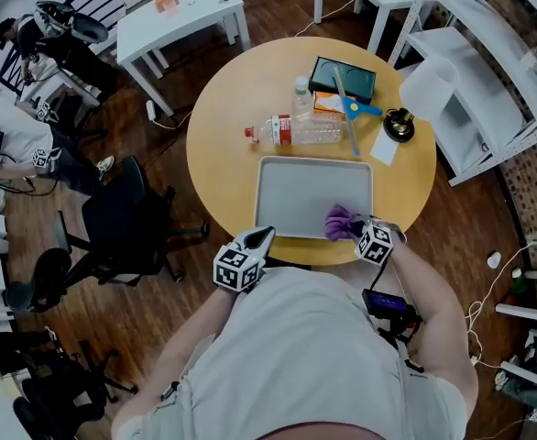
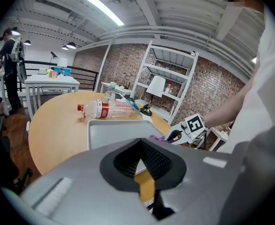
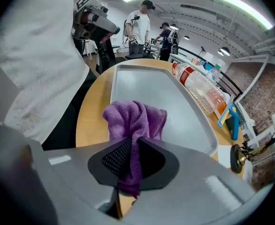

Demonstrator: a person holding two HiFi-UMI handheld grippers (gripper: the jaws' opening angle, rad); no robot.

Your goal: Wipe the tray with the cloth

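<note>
A grey rectangular tray (image 1: 296, 186) lies on the round wooden table (image 1: 223, 126), close to its near edge. A purple cloth (image 1: 342, 222) rests bunched on the tray's near right corner, and my right gripper (image 1: 356, 231) is shut on it. In the right gripper view the cloth (image 3: 135, 121) bulges out between the jaws of that gripper (image 3: 133, 146) over the tray (image 3: 161, 93). My left gripper (image 1: 261, 238) hovers at the tray's near left corner, jaws together and holding nothing. In the left gripper view, past that gripper's tip (image 2: 140, 146), are the tray (image 2: 114, 132) and the right gripper (image 2: 175, 135).
Beyond the tray lie a plastic bottle (image 1: 301, 129) on its side, a small bottle (image 1: 302, 94), a dark box (image 1: 344, 78), a blue-handled tool (image 1: 351, 110) and a black round object (image 1: 398, 125). A white shelf unit (image 1: 488, 81) stands to the right, a black office chair (image 1: 126, 218) to the left.
</note>
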